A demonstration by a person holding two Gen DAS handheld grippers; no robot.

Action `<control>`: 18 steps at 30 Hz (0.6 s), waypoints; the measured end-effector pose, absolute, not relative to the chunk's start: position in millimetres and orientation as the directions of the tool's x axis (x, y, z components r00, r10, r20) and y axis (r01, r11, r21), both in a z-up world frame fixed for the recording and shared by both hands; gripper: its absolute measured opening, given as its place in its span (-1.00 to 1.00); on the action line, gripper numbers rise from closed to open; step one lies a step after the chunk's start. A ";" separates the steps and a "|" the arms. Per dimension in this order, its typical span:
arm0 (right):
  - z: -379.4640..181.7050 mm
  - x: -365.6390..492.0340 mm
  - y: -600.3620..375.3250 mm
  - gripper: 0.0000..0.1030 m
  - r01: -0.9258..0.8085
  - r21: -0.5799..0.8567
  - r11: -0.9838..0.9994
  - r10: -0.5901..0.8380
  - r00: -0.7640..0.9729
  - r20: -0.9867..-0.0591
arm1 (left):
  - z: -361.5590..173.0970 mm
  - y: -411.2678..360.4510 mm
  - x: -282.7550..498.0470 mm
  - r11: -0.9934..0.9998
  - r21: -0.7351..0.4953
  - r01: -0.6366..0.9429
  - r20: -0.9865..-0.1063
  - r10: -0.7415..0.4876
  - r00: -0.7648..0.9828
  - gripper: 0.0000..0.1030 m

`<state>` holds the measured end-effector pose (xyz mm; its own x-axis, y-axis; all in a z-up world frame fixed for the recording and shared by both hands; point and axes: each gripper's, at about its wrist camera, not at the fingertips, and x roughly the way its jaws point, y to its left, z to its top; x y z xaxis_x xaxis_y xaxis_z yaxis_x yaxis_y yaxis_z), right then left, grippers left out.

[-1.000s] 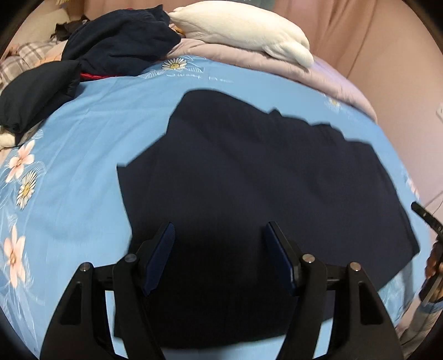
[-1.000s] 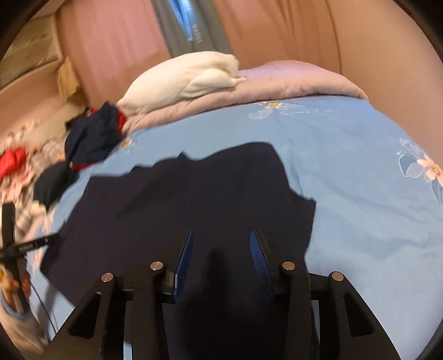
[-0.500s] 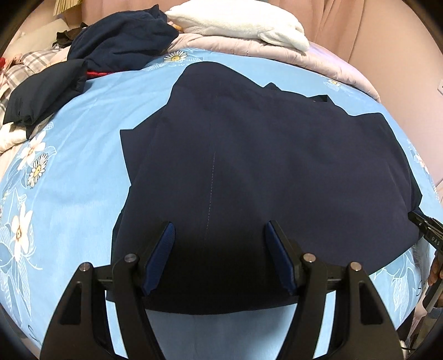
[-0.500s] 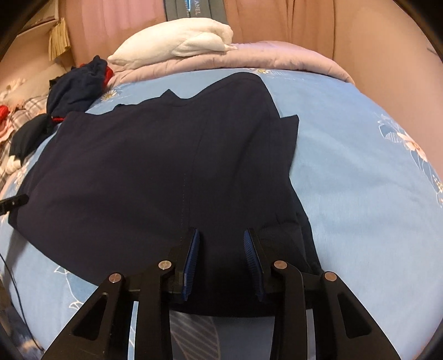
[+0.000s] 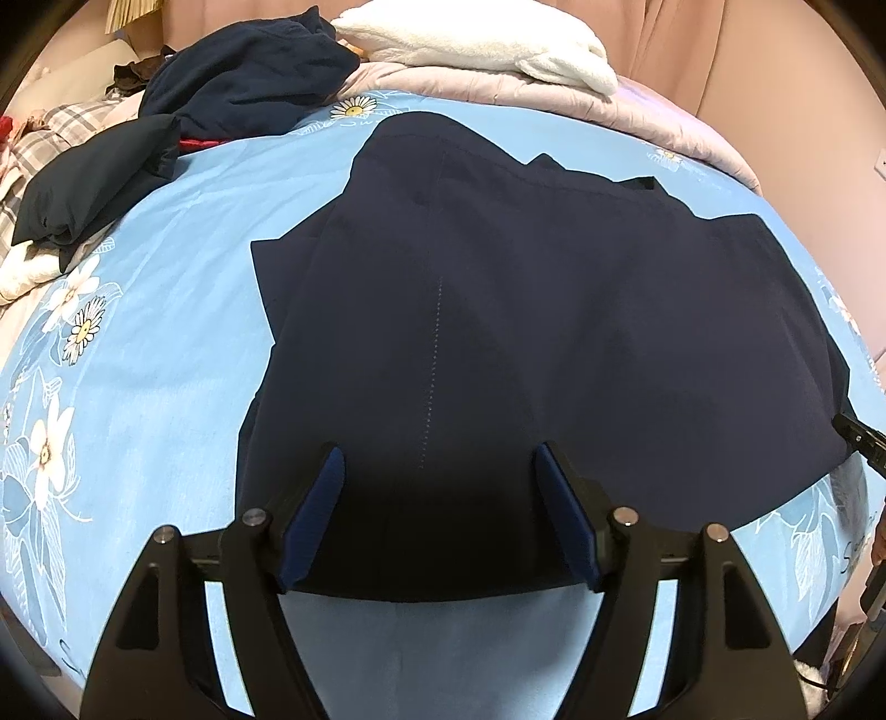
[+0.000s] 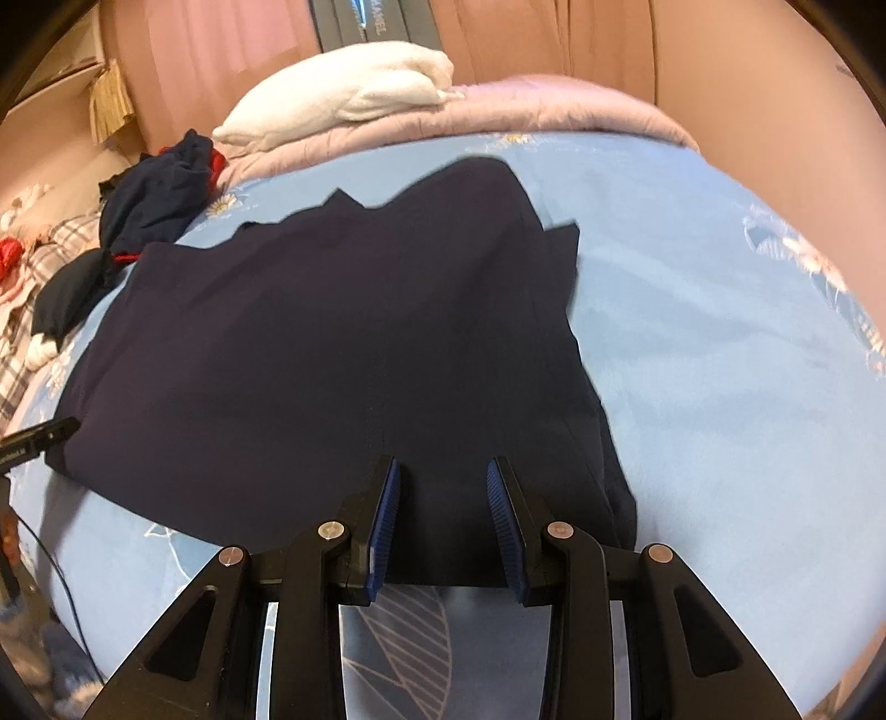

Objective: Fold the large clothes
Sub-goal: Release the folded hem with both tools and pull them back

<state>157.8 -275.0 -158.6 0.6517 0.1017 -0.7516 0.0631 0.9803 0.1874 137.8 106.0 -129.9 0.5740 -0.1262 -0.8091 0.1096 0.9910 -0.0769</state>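
A large dark navy garment [image 5: 554,310] lies spread flat on the blue floral bedsheet [image 5: 166,232]. It also shows in the right wrist view [image 6: 332,343]. My left gripper [image 5: 437,471] is open and hovers just above the garment's near hem at its left side. My right gripper [image 6: 443,471] is open, jaws closer together, just above the near hem at the garment's right side. Neither holds cloth. The tip of the other gripper shows at each view's edge.
A pile of dark clothes [image 5: 232,88] and a plaid cloth [image 5: 33,144] lie at the far left. A white pillow [image 5: 482,44] rests on a pink duvet [image 5: 637,111] at the bed's head. Pink curtains stand behind. Bare sheet lies to the right [image 6: 720,332].
Both grippers have come down and closer to the garment's near hem. The garment now lies flat, and its view fills more of each frame. The right jaws stayed partly open.
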 end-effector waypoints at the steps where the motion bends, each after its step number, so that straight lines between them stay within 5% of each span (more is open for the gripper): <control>1: -160.0 157.1 -274.3 -0.30 0.062 0.188 0.980 0.103 0.652 -0.752 | -130.3 106.1 137.5 0.991 -0.078 0.109 -0.809 -0.127 0.574 0.41; 18: -164.1 136.8 -278.3 -0.30 0.096 0.255 0.962 0.136 0.641 -0.756 | -132.5 113.1 130.7 0.990 -0.111 0.086 -0.813 -0.140 0.565 0.48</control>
